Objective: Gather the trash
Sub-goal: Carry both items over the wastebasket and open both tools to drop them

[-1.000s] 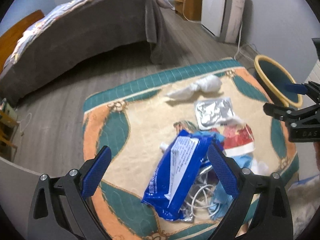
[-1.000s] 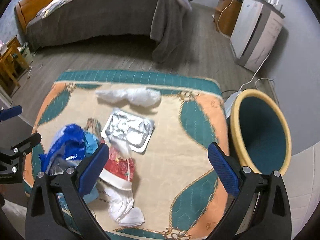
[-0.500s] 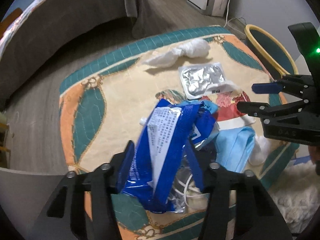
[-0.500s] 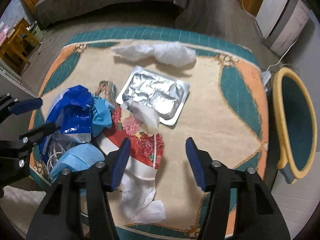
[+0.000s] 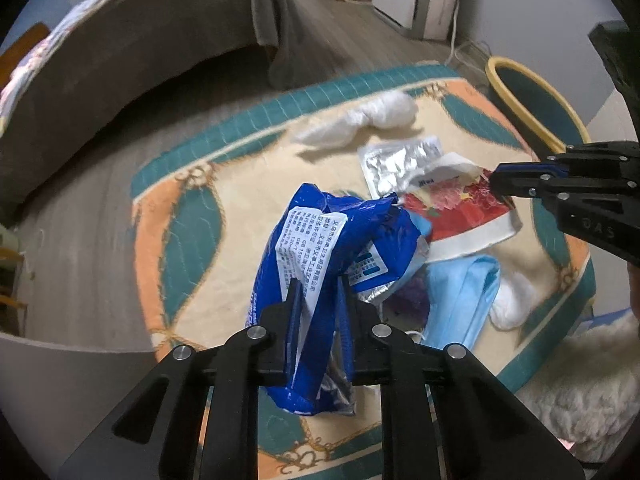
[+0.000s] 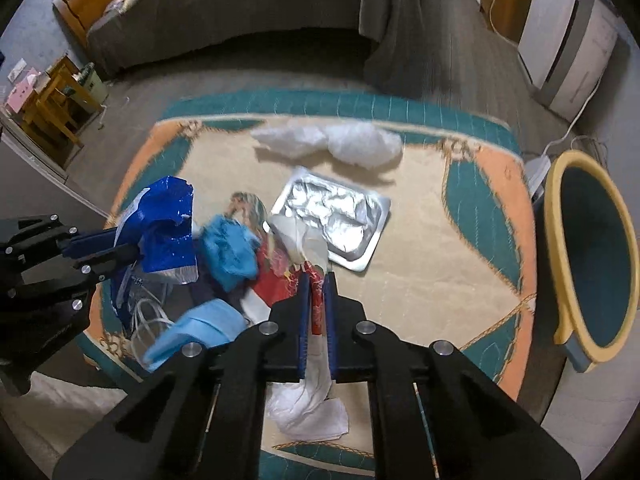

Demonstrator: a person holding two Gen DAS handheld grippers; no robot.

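Foil tray (image 6: 334,216) lies beside the red wrapper (image 6: 276,280), seemingly touching.

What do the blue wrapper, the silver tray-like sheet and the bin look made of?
Blue wrapper: glossy plastic film, silvery inside, creased sharply. Silver sheet: probably metallised foil packaging; crinkled, mirror-like glints. Bin: seemingly smooth moulded plastic, teal with a yellow rim.

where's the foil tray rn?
The foil tray lies mid-rug in the right wrist view, just below the white plastic bag, its lower-left corner under the red floral wrapper.
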